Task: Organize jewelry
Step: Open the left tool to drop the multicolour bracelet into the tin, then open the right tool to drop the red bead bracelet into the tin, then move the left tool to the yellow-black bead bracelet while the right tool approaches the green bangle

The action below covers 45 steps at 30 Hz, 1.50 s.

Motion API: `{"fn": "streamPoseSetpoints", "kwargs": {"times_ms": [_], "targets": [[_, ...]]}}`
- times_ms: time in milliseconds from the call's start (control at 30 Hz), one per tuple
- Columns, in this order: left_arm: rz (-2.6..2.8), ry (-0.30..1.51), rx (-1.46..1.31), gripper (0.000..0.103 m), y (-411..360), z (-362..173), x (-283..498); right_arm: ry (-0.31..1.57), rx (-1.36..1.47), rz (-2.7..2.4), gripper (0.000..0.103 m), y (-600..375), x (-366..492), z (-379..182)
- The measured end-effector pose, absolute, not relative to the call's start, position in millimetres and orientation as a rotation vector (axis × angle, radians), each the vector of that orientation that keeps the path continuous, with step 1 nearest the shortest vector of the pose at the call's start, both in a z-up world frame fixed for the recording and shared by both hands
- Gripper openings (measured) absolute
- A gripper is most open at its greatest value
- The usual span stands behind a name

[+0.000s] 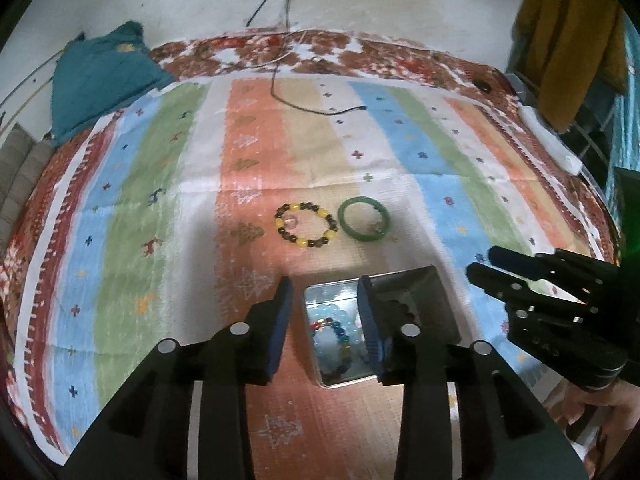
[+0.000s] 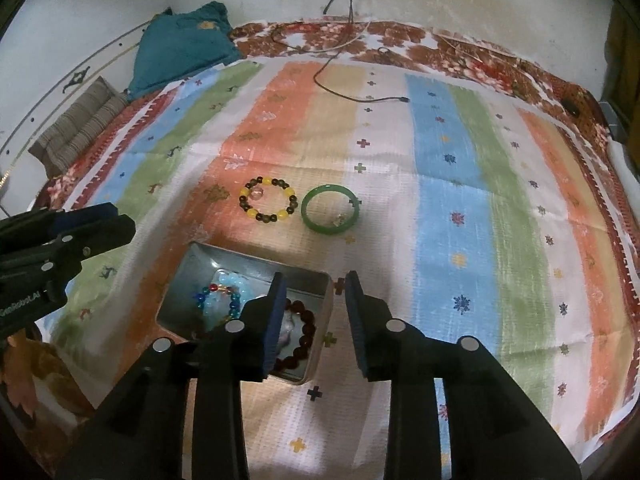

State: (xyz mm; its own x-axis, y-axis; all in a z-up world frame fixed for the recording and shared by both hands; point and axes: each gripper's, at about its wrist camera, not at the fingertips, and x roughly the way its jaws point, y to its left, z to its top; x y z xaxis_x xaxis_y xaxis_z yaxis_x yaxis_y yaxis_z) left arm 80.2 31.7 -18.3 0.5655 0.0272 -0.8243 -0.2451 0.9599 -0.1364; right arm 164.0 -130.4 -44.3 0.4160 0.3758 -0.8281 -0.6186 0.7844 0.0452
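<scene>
- The left tool (image 1: pixel 324 320) sits closest to the lens, its 2 blue-padded fingers parted a moderate way with nothing gripped between them.
- Below that gap lies an open metal tin (image 1: pixel 424 280) on a striped cloth (image 1: pixel 160 200) spread over a bed.
- Inside the tin, a pale blue bead bracelet (image 1: pixel 330 312) and a multicoloured bead bracelet (image 1: pixel 340 326) lie piled together.
- The right tool (image 2: pixel 312 320) is likewise parted a moderate way and holds nothing; its left finger hangs over the tin (image 2: pixel 192 280), its right finger over the cloth (image 2: pixel 460 200) just beside the tin's rim.
- From the right wrist view, a dark red bead bracelet (image 2: pixel 306 328) lies at the tin's right end, beside the pale blue (image 2: pixel 232 280) and multicoloured (image 2: pixel 218 290) ones.
- Beyond the tin, on the cloth, a yellow-and-brown bead bracelet (image 1: pixel 306 225) lies flat, with a green bangle (image 1: pixel 363 219) just beside it on the right, not touching.
- A black cable (image 1: pixel 304 106) trails across the far cloth.
- A teal pillow (image 1: pixel 100 84) rests at the far left corner.
</scene>
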Motion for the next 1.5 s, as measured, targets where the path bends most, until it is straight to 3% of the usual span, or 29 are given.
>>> {"fn": "streamPoseSetpoints", "kwargs": {"times_ms": [133,267,467,700,1500], "targets": [[0.196,0.979,-0.269,0.041,43,-24,87,0.956,-0.281,0.621,0.04,-129,172,-45],[0.223,0.998,-0.267,0.044,50,-29,96,0.959,-0.286,0.592,0.051,-125,183,-47],[0.237,1.03,-0.205,0.051,50,-37,114,0.985,-0.306,0.58,0.052,-119,198,-54],[0.261,1.052,-0.177,0.056,61,-43,130,0.992,-0.317,0.563,0.06,-112,215,-59],[0.289,1.2,-0.125,0.06,72,-91,174,1.046,-0.318,0.495,0.064,-94,264,-88]]}}
